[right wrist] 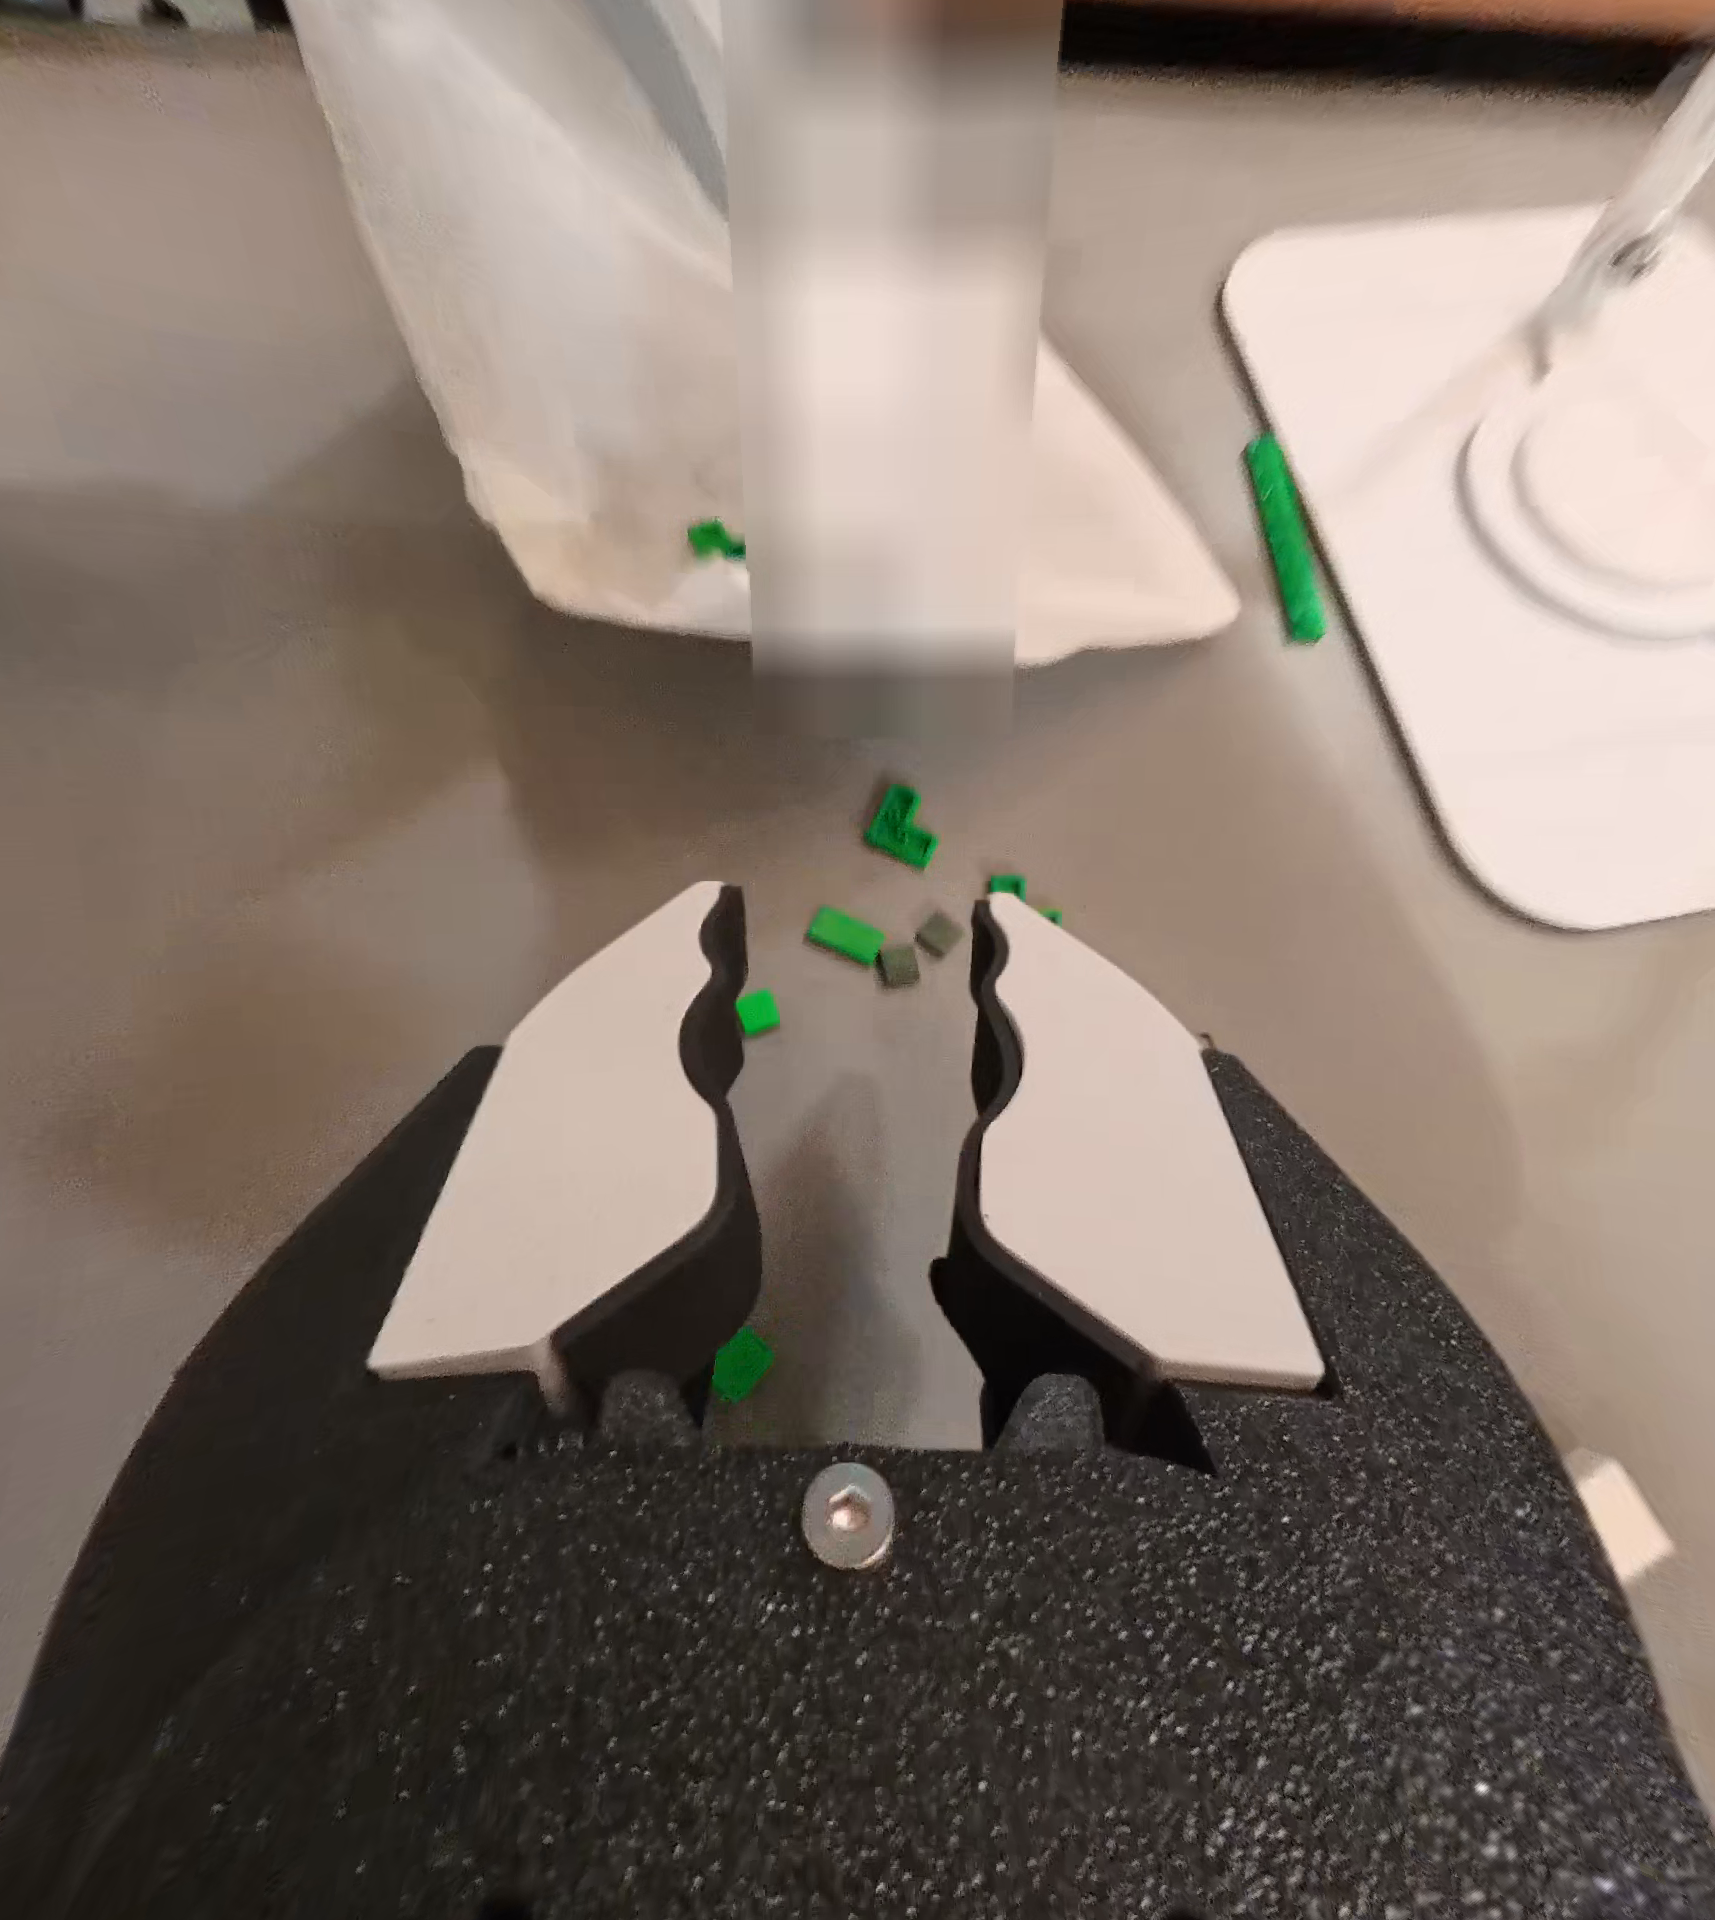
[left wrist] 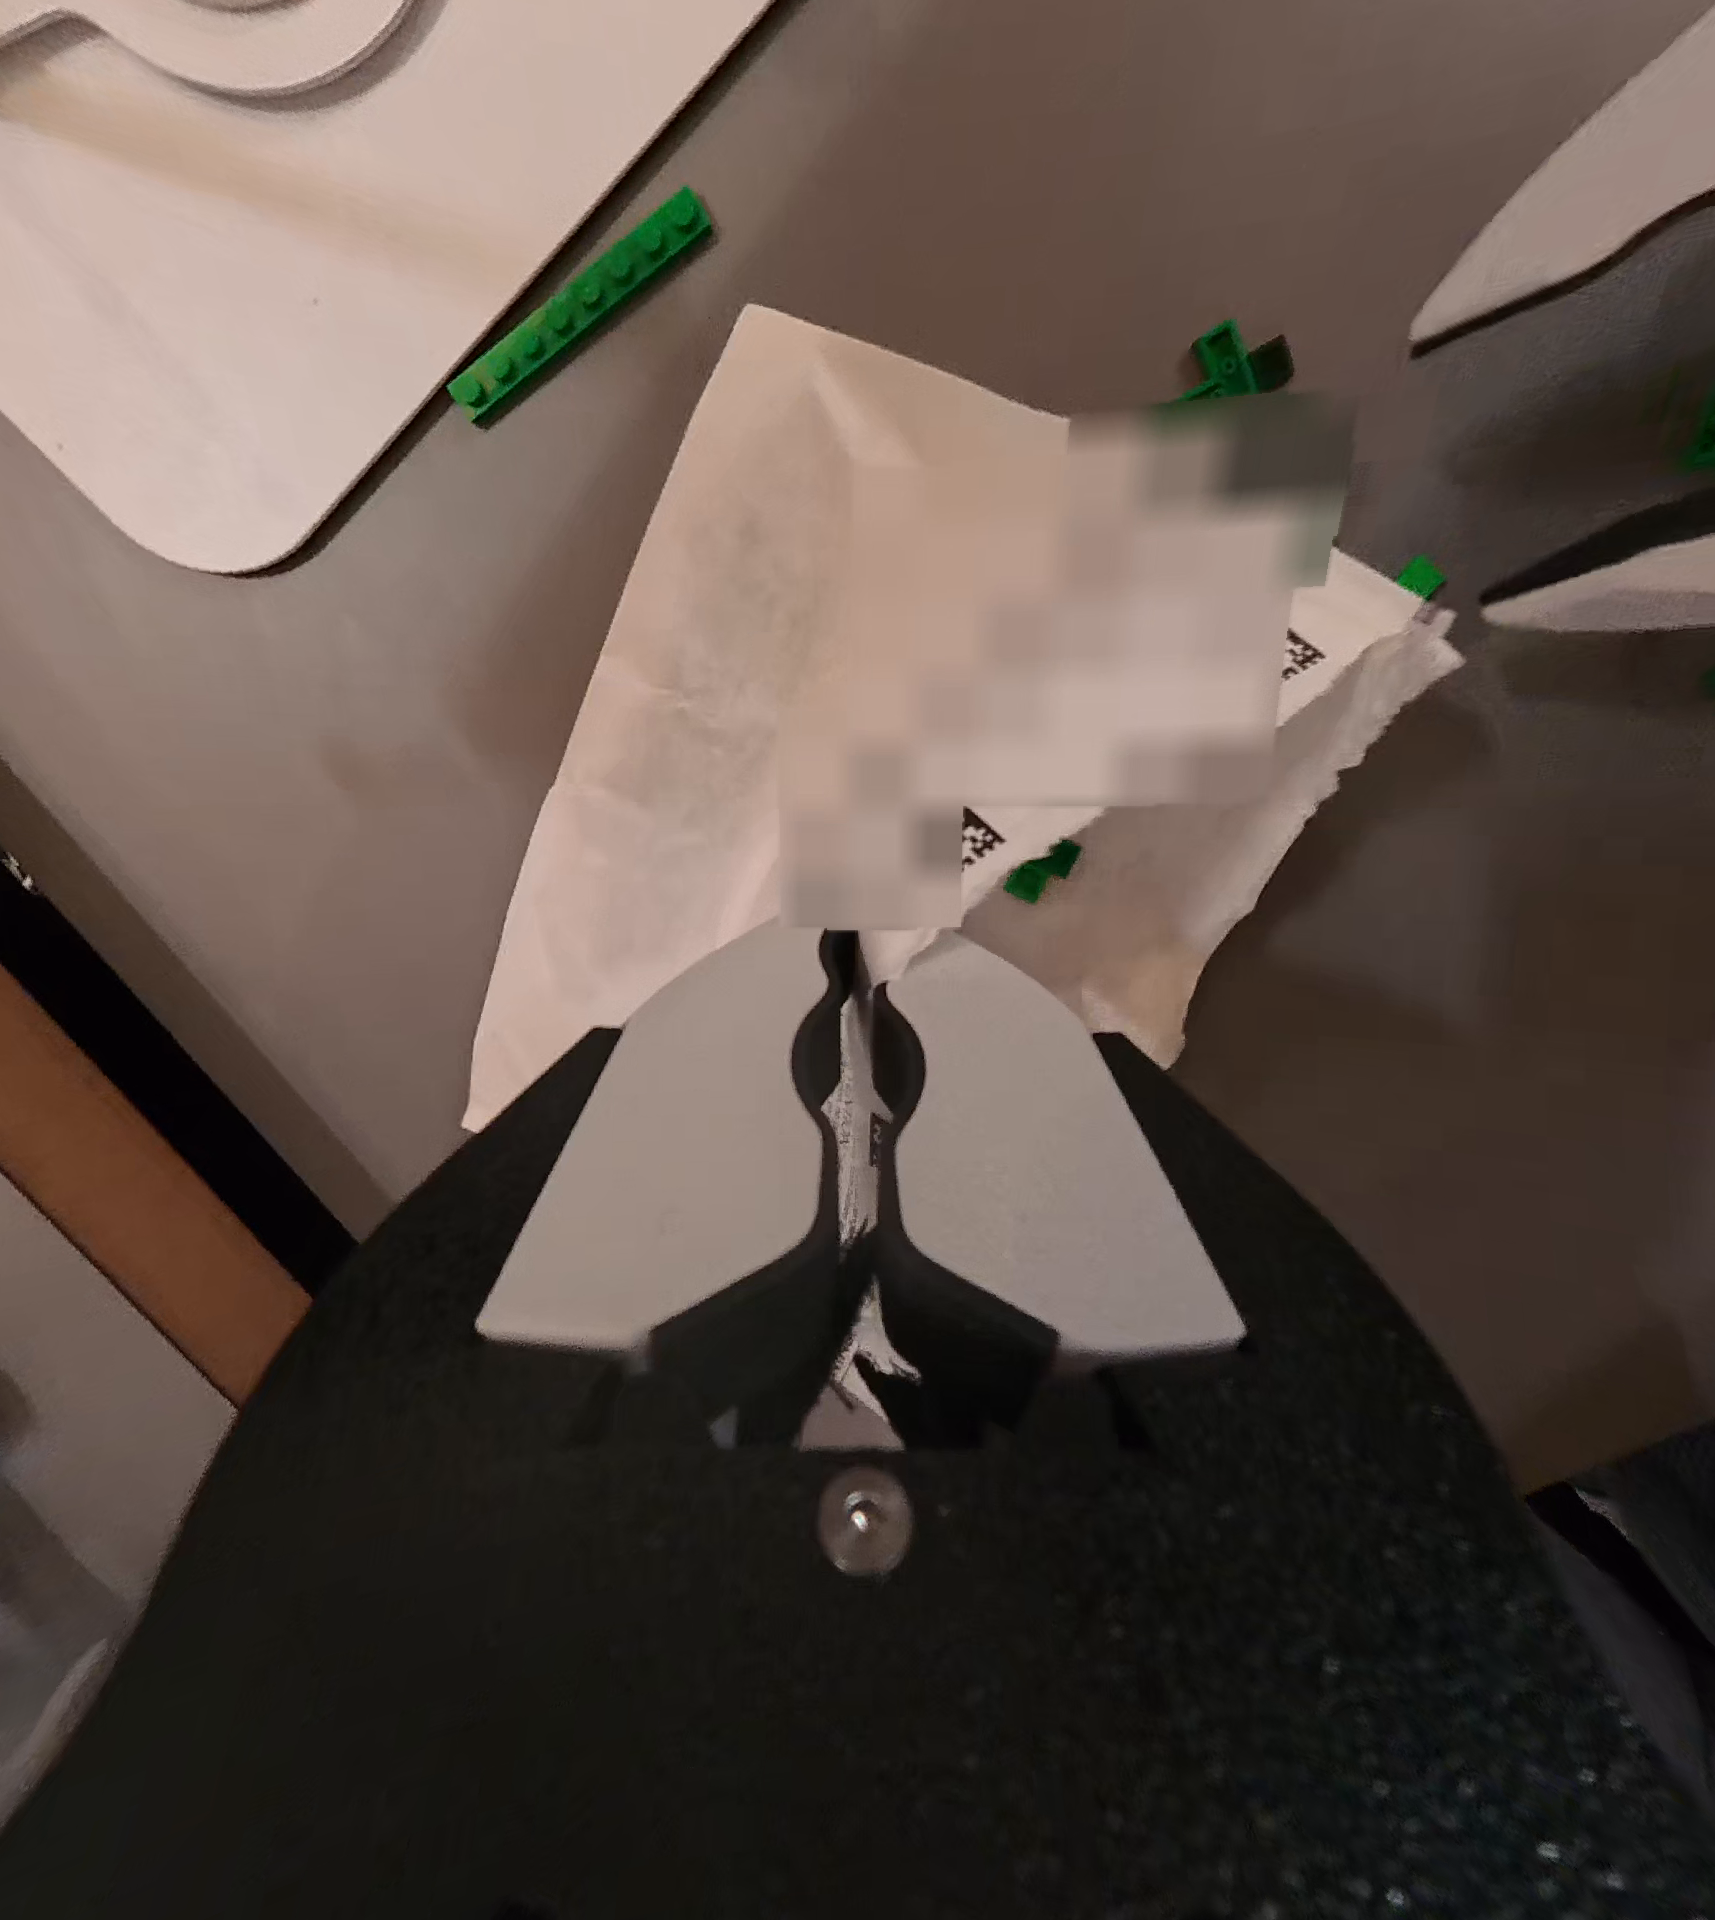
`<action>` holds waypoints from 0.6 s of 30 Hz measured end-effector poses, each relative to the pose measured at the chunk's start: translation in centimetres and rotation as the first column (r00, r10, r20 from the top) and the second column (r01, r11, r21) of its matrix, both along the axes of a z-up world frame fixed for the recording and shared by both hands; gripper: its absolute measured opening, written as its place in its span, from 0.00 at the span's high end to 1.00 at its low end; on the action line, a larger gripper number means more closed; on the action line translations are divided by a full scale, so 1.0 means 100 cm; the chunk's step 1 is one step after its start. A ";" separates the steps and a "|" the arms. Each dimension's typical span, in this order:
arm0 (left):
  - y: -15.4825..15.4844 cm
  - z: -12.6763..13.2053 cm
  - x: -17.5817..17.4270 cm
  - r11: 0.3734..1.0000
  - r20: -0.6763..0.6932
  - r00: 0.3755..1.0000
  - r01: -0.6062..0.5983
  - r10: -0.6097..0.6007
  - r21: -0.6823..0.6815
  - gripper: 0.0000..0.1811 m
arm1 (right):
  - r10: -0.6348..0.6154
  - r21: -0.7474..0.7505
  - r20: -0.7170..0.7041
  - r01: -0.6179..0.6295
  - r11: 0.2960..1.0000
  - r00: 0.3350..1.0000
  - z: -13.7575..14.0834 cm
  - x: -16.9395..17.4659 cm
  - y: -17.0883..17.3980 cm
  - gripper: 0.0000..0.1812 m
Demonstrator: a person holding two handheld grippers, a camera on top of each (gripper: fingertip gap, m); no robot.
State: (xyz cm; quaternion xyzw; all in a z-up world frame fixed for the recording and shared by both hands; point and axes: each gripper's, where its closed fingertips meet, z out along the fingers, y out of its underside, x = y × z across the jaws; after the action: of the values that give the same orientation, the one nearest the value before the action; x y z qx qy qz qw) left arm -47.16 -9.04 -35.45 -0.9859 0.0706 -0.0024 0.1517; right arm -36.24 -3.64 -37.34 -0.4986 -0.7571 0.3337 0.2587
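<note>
My left gripper [left wrist: 858, 961] is shut on the edge of a white paper bag [left wrist: 707, 623], which hangs over the grey table with its torn mouth at the right. A small green brick [left wrist: 1040, 871] lies on the bag. The bag also shows in the right wrist view [right wrist: 541, 343], held up at the far side, with a green piece [right wrist: 713, 538] inside. My right gripper [right wrist: 853, 914] is open and empty, low over several small green pieces [right wrist: 900, 826] and two grey tiles [right wrist: 915, 951] scattered on the table. It also shows at the right of the left wrist view [left wrist: 1642, 416].
A long green plate [left wrist: 583, 307] lies beside a white stand base [left wrist: 157, 312] at the upper left; both show in the right wrist view, the plate [right wrist: 1284, 540] and the base [right wrist: 1580, 623]. More green pieces [left wrist: 1237, 364] lie beyond the bag. The table edge [left wrist: 53, 1060] runs at the lower left. The grippers' ends are close to 12 cm from one another. The plate [right wrist: 1284, 540] is about equally far from each gripper, around 15 cm. Seen from the left wrist view [left wrist: 591, 302] as well.
</note>
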 end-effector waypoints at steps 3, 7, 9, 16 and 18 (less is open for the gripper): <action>0.000 0.000 0.000 1.000 0.001 1.000 0.002 -0.002 -0.001 1.00 | 0.013 -0.015 0.064 -0.012 1.000 0.998 -0.018 0.004 0.003 0.79; 0.001 -0.001 0.001 1.000 -0.001 1.000 0.010 -0.010 -0.005 1.00 | -0.023 -0.006 0.093 0.024 1.000 0.995 -0.028 -0.001 0.005 0.80; 0.001 -0.002 0.002 1.000 -0.003 1.000 0.014 -0.014 -0.010 1.00 | -0.024 -0.004 0.119 0.025 1.000 0.993 -0.035 -0.003 0.003 0.80; 0.001 -0.003 0.004 1.000 0.002 1.000 0.023 -0.023 -0.013 1.00 | -0.054 0.018 0.130 0.052 0.998 0.990 -0.036 -0.005 0.003 0.83; 0.002 -0.003 0.004 1.000 0.002 1.000 0.026 -0.026 -0.014 1.00 | -0.050 0.035 0.129 0.046 0.998 0.990 -0.036 -0.005 0.002 0.85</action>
State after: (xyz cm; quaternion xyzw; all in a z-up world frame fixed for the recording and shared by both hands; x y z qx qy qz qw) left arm -46.73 -8.87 -35.73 -0.9860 0.0830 -0.0059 0.1446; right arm -36.78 -3.44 -40.99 -0.5332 -0.7654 0.2819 0.2247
